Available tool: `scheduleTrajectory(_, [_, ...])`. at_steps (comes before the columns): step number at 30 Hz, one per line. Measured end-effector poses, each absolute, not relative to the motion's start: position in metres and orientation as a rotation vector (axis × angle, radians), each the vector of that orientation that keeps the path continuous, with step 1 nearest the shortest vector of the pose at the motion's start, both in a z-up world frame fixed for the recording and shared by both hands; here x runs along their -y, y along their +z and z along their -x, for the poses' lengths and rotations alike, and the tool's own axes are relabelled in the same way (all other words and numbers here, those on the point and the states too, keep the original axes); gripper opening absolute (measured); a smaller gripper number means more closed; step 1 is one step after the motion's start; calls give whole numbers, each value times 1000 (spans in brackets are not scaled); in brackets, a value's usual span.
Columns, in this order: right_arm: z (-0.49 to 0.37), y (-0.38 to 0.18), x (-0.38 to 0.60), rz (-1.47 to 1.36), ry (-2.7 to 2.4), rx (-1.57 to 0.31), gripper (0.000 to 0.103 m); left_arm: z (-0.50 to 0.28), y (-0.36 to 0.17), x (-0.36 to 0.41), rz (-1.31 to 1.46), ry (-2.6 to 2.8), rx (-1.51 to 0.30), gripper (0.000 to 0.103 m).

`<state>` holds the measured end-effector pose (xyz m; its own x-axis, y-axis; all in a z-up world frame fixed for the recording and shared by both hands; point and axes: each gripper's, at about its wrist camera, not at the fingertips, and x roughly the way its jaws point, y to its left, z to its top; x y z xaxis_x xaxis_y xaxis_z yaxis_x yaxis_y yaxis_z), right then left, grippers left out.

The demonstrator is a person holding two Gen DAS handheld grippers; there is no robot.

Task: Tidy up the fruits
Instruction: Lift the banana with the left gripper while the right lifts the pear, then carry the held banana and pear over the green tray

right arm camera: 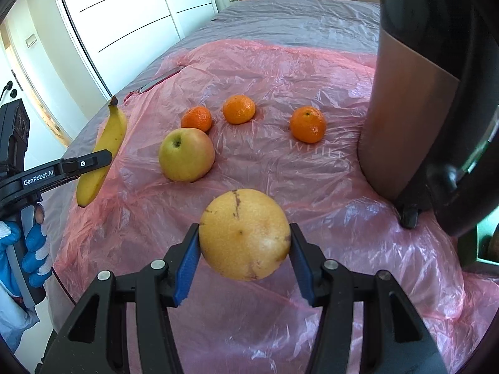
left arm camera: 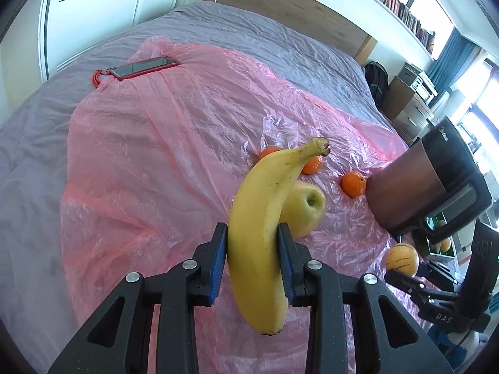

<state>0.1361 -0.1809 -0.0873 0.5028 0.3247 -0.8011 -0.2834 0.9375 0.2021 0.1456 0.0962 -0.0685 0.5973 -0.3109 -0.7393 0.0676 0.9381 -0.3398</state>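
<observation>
My left gripper (left arm camera: 252, 240) is shut on a yellow banana (left arm camera: 265, 218) and holds it above the pink plastic sheet (left arm camera: 156, 143); the banana also shows at the left of the right wrist view (right arm camera: 103, 152). My right gripper (right arm camera: 244, 243) is shut on a yellow grapefruit (right arm camera: 244, 233), lifted off the sheet; it also shows at the right of the left wrist view (left arm camera: 401, 259). A yellow-green apple (right arm camera: 186, 154) and three mandarins (right arm camera: 196, 118), (right arm camera: 239, 109), (right arm camera: 308, 124) lie on the sheet.
A tall dark brown and black appliance (right arm camera: 414, 99) stands on the sheet at the right, close to the right mandarin. A phone in a red case (left arm camera: 142, 68) lies at the sheet's far left edge. The sheet covers a grey bed (left arm camera: 280, 37).
</observation>
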Motion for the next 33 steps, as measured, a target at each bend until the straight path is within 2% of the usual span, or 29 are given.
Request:
scheduleTrajectory(12, [-87,-80,211,-68,343,-979,77,-90,-52,-82,224,-275,-932,27])
scheduleTrajectory(33, [-20,-67,327,-168,152,-934,77,-32,-31,65,5,-569,-976,27])
